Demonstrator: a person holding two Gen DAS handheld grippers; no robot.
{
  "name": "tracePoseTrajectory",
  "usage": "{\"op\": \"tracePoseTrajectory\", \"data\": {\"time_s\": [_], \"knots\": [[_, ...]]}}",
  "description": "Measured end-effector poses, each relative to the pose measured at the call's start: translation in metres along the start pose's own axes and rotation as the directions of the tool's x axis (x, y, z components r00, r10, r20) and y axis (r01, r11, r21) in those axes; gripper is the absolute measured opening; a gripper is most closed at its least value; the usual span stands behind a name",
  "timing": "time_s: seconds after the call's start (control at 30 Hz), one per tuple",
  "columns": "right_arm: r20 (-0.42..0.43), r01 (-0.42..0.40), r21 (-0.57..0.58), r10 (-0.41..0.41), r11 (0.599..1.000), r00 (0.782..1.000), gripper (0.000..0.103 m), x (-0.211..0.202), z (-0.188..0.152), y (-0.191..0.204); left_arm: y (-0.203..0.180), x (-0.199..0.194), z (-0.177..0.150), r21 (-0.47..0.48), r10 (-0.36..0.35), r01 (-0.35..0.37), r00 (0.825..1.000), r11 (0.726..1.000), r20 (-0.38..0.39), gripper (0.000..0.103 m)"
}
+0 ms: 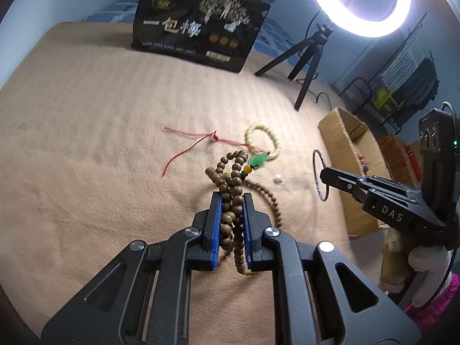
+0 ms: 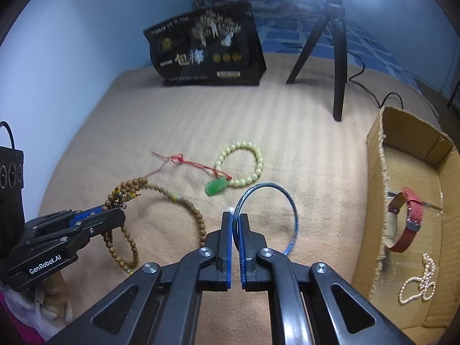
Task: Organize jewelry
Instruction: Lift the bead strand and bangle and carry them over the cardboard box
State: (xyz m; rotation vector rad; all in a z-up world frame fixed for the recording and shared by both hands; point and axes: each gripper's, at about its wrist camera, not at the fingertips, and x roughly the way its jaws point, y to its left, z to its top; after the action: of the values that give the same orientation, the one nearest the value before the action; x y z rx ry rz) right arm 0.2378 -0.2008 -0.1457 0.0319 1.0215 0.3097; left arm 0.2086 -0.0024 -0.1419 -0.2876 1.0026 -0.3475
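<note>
My left gripper (image 1: 233,198) is shut on a long strand of brown wooden beads (image 1: 234,178), lifted partly off the tan blanket; it also shows in the right wrist view (image 2: 161,195), trailing from the left gripper (image 2: 115,212). My right gripper (image 2: 235,218) is shut on a thin blue bangle (image 2: 287,201), seen from the left wrist view (image 1: 317,172) beside the right gripper (image 1: 326,174). A pale yellow bead bracelet (image 2: 253,166) and a green pendant (image 2: 216,187) on a red cord (image 2: 184,161) lie on the blanket beyond.
An open cardboard box (image 2: 376,172) at the right holds a red watch (image 2: 408,221) and a pearl strand (image 2: 419,281). A black snack bag (image 2: 207,49) and a ring-light tripod (image 2: 336,46) stand at the back. A small white bead (image 1: 277,178) lies near the pendant.
</note>
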Motion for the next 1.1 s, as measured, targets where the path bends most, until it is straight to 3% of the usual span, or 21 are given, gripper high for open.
{"op": "tracePoseTrajectory", "data": {"time_s": [0.6, 1.1], "knots": [[0.114, -0.024, 0.008, 0.023, 1.000, 0.993, 0.001, -0.066, 0.000, -0.007, -0.045, -0.053, 0.009, 0.065, -0.058, 0.052, 0.993, 0.996, 0.099, 0.011], [0.179, -0.001, 0.066, -0.011, 0.998, 0.984, 0.001, -0.115, -0.015, -0.049, -0.113, -0.070, 0.013, 0.166, -0.146, 0.125, 0.982, 0.978, 0.122, 0.011]]}}
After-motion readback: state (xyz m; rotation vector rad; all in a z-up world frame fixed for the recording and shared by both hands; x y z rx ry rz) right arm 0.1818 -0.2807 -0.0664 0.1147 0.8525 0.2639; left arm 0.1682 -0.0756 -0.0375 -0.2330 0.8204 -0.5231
